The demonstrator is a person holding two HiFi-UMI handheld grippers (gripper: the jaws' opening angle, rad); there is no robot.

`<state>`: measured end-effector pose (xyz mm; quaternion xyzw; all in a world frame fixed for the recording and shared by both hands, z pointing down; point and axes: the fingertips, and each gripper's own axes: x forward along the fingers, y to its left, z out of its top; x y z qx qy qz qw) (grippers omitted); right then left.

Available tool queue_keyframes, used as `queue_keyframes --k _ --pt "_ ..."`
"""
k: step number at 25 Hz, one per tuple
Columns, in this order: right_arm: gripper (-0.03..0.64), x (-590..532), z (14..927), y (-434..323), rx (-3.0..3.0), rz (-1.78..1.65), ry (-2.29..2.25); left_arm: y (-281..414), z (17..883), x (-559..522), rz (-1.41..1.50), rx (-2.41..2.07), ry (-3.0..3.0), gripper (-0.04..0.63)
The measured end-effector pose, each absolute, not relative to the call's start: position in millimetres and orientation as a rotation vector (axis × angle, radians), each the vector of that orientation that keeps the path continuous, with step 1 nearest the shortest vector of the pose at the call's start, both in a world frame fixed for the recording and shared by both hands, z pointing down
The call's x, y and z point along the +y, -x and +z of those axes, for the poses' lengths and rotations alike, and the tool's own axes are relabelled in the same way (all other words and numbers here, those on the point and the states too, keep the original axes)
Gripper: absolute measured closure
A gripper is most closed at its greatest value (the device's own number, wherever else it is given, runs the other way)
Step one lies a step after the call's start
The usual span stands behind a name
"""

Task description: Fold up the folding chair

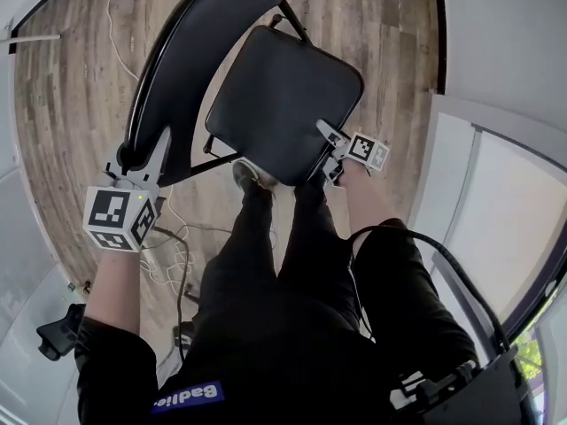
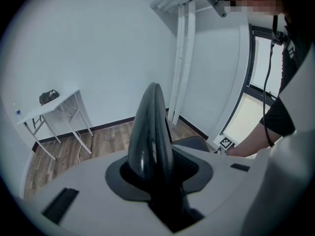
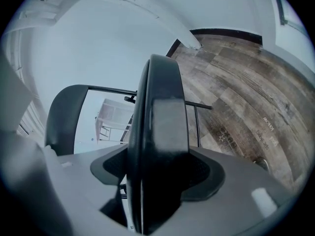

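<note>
A person stands over a black folding chair (image 1: 266, 69) set on a wooden floor (image 1: 80, 87), just in front of their legs (image 1: 266, 237). The left gripper (image 1: 142, 156) has its fingers (image 1: 160, 149) clamped on the edge of the curved backrest (image 1: 190, 42). The right gripper (image 1: 330, 153) pinches the near edge of the padded seat (image 1: 292, 104).

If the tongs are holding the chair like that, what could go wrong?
The left tongs pinch only an edge of the backrest. The right tongs pinch only the rim of the seat. The smooth chair might slip out. The shoe stands close by the seat's near edge, so a dropped or folding chair could catch it. Loose cables lie on the floor by the feet and could trip the person.
</note>
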<state>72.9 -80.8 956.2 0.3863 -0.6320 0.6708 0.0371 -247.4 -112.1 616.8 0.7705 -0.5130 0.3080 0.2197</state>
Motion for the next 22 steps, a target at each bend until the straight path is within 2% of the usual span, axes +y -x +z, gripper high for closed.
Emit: queue_keyframes --k 22 --pt "0.365 -91 859 -29 -1.883 2.049 -1.256 187 567 -79 0.935 -1.311 -2.179 0.534"
